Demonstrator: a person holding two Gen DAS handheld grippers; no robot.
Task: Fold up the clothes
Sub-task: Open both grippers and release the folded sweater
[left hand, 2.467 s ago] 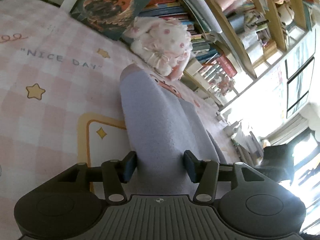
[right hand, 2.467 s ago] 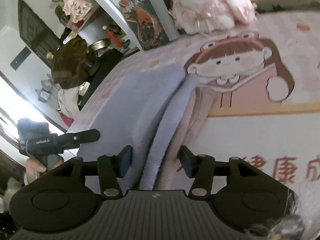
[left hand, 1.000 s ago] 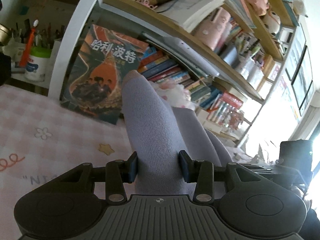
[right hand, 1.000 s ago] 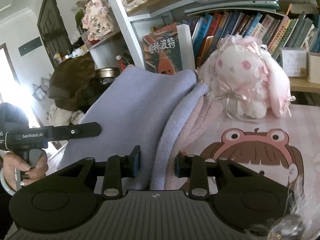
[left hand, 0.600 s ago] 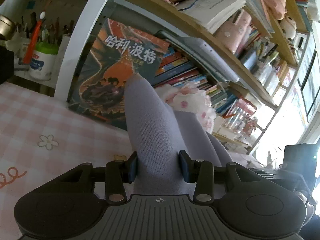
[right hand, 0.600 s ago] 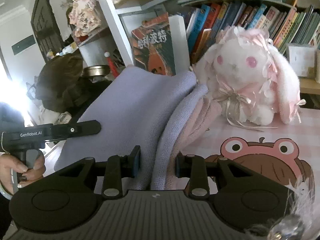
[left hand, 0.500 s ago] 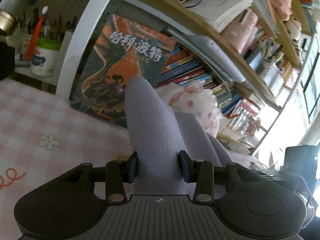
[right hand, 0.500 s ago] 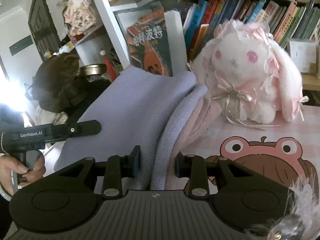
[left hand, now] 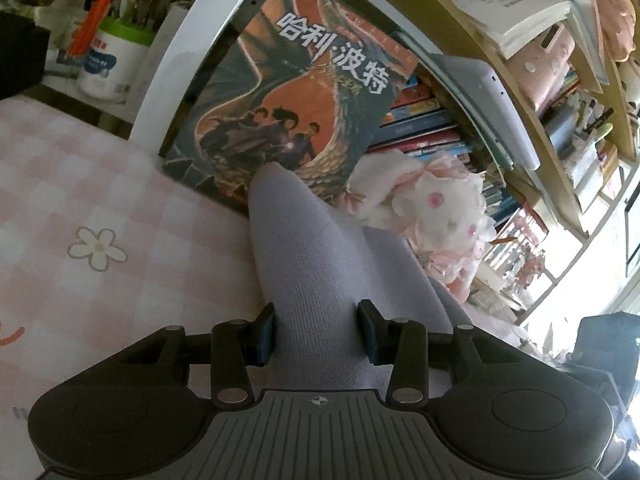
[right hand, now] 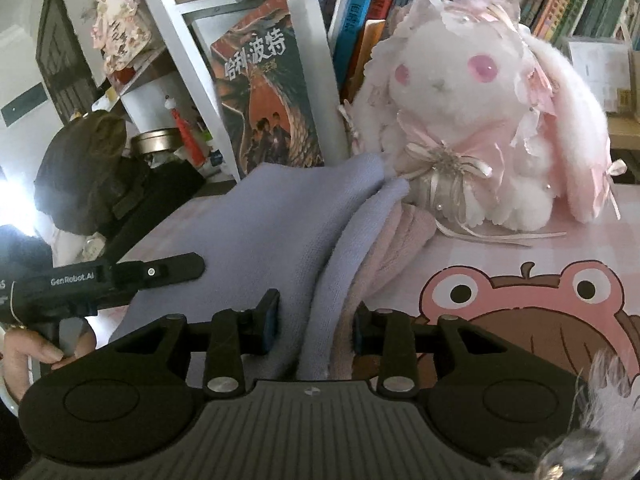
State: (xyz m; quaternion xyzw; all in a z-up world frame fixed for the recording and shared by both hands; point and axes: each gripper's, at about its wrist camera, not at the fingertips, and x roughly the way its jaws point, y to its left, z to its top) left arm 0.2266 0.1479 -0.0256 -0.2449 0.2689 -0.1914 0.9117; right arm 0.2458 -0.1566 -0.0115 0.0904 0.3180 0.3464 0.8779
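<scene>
Carrying a lavender garment across the pink checked bed, both tongs loosening, fold half made.
Nearest, the left tongs [left hand: 316,330] and right tongs [right hand: 314,322] each have bunched cloth between their jaws, which are opening; the pads seem just touching the lavender garment [right hand: 256,232], a pink layer showing beside its edge. It drapes between them above the bed [left hand: 80,208], reaching toward the plush rabbit [right hand: 476,128] and bookshelf [left hand: 460,32]. Laying down and smoothing likely remain.
</scene>
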